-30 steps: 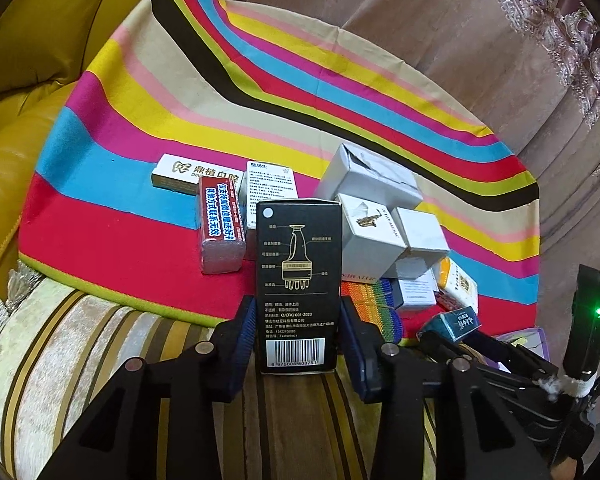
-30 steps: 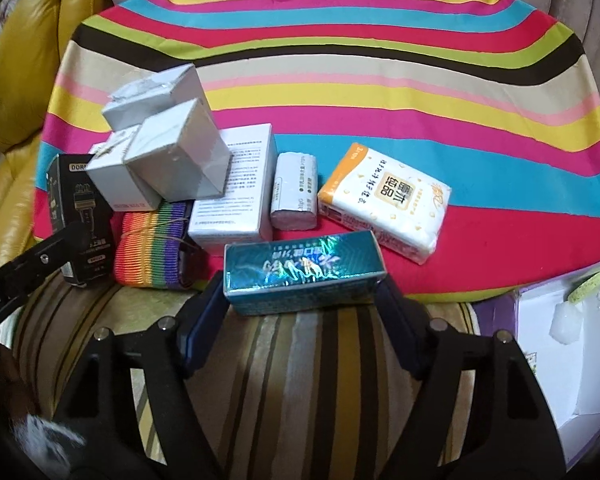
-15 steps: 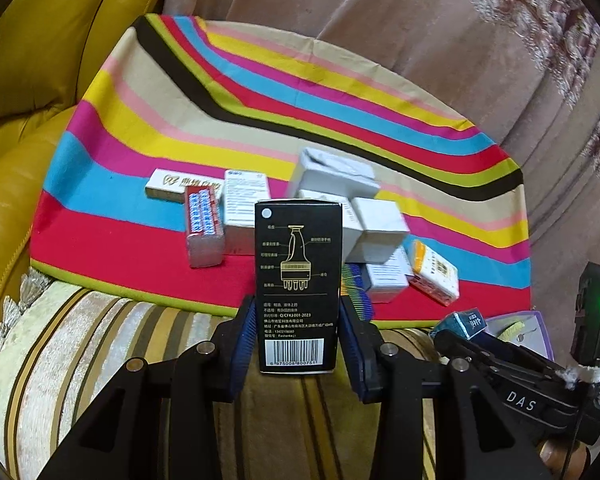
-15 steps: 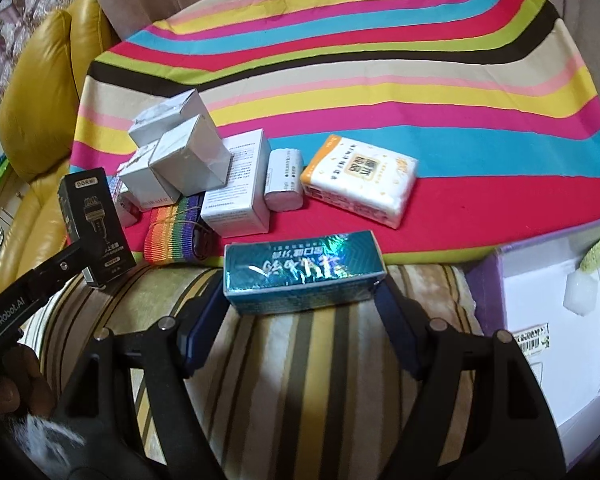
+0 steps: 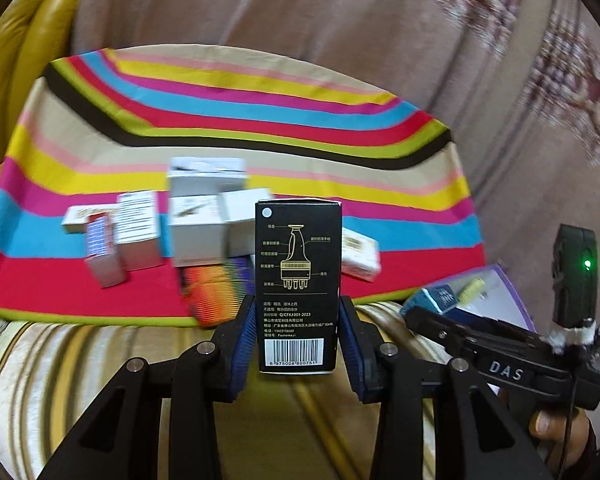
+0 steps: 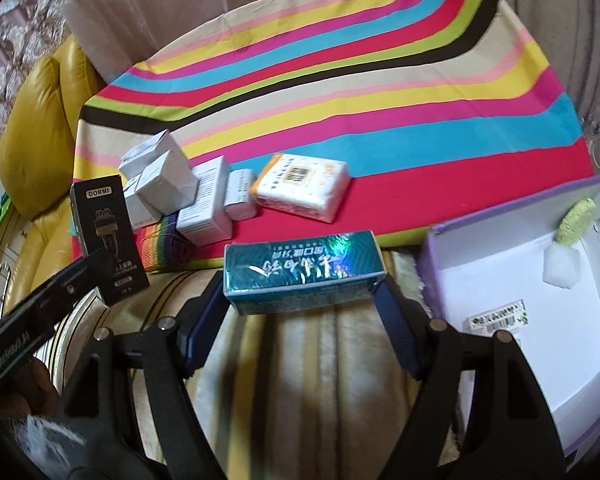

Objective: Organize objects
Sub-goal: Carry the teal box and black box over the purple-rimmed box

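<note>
Striped cloth [image 6: 380, 92] spread over striped sofa cushion [image 6: 300, 360]. On cloth: cluster of white boxes [image 6: 160, 176], tissue pack [image 6: 300, 184], rainbow strap [image 6: 160, 240]. Purple-edged open box [image 6: 432, 260] beside cloth edge, on cushion.

Blk box [image 5: 299, 284], teal box [image 6: 303, 272], rainbow-striped cloth [image 6: 340, 92].

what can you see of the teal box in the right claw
The teal box is a long cardboard carton with a shiny holographic top and white print that reads upside down from the right wrist view. It lies lengthwise across the right claw, pinched at its two short ends by the blue pads and lifted above the striped sofa cushion, just left of the open purple-edged box. Nothing else touches it.
</note>
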`<move>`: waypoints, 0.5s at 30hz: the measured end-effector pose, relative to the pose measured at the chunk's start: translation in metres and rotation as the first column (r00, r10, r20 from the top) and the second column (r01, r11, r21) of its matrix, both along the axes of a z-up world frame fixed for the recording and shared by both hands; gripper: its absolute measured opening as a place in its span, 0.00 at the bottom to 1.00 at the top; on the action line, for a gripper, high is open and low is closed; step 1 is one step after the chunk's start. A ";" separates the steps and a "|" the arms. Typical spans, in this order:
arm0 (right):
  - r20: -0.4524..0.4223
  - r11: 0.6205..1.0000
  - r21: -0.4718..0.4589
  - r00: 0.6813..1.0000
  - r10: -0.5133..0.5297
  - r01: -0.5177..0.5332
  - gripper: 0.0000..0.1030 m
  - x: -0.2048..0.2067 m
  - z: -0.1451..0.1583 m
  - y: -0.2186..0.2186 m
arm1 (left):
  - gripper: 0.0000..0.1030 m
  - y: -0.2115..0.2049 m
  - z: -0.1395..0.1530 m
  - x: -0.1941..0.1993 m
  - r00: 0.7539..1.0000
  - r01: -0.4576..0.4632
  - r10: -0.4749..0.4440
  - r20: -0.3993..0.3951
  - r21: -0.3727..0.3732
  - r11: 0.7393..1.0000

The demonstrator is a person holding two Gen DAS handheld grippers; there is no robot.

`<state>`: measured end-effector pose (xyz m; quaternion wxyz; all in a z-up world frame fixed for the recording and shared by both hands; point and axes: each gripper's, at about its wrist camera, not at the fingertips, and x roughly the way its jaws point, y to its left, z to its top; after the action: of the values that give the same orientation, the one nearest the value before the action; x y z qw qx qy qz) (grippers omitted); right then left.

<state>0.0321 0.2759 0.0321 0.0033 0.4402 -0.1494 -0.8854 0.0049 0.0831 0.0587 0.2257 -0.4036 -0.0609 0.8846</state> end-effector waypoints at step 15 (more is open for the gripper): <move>0.007 0.978 -0.038 0.979 -0.205 0.205 0.74 0.044 -0.002 0.078 | 0.39 0.069 -0.004 -0.005 0.977 0.204 -0.206 0.046 0.048 0.978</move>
<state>0.0759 0.3537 0.0305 -0.0798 0.4236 -0.2110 -0.8773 0.0001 0.1525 0.0546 0.3228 -0.4251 -0.0436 0.8445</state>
